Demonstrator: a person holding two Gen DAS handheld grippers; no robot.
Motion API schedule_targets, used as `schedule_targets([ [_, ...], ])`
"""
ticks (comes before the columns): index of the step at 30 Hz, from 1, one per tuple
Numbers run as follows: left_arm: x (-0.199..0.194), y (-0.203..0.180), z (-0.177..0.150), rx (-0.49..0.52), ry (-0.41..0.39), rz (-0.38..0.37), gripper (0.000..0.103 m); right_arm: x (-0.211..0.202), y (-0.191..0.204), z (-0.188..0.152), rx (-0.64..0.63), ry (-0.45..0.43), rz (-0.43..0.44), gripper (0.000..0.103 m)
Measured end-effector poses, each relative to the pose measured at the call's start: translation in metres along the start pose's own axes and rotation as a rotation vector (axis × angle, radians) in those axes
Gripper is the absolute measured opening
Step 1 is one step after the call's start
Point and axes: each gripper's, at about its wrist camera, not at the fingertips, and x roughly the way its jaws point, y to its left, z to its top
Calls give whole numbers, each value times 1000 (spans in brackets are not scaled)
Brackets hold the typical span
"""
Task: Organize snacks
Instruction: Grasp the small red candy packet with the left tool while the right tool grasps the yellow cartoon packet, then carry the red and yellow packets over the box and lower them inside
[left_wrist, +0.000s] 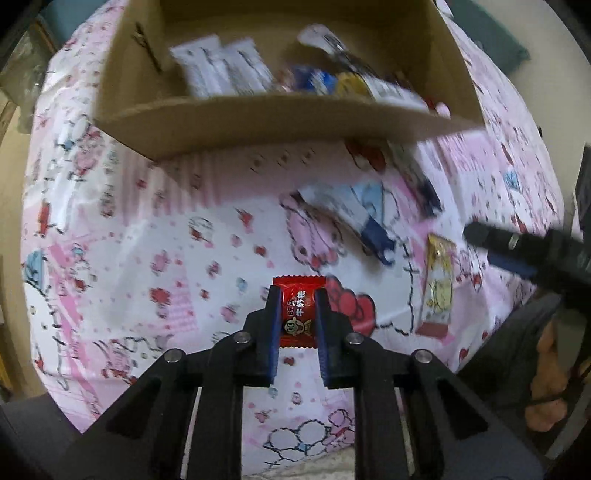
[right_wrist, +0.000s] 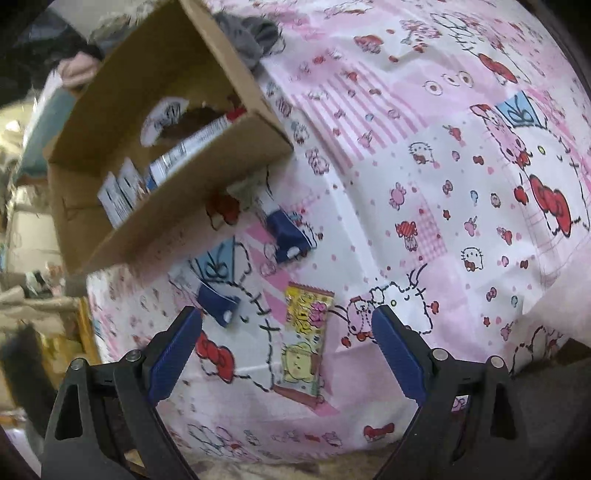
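While pinched in the left tool (left_wrist: 297, 295), the red candy (left_wrist: 297, 314) lies between its pads.

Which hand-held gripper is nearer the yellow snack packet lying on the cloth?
Right. The right hand-held gripper hangs open astride the yellow snack packet. The left hand-held gripper is off to the packet's side, shut on a red candy.

One cardboard box (right_wrist: 177, 221), one red candy (left_wrist: 297, 314), one yellow snack packet (right_wrist: 304, 339), two blue-ended white packets (right_wrist: 288, 236) on the tablecloth (right_wrist: 424, 184).
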Motion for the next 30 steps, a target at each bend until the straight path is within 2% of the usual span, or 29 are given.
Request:
schedule_targets([
  [4, -10, 20, 2, -47, -40, 16, 14, 19, 11, -4, -65, 68, -73, 94],
  [9, -27, 44, 8, -109, -88, 26, 14, 42, 27, -15, -175, 136, -148, 85],
  [15, -40, 54, 13, -147, -120, 5, 14, 55, 41, -27, -260, 141, -225, 56],
  [16, -44, 58, 12, -149, -124, 5, 14, 56, 43, -29, -277, 136, -229, 47],
  [17, -45, 59, 13, -151, -127, 5, 14, 57, 45, -30, -288, 134, -229, 34],
  [21, -40, 54, 13, -146, -127, 19, 14, 52, 58, -36, -302, 145, -98, 29],
  [25, -39, 54, 12, -141, -130, 24, 14, 35, 69, -43, -324, 101, 3, 29],
  [30, -39, 57, 10, -140, -147, 42, 14, 8, 68, -37, -310, 4, 117, 29],
])
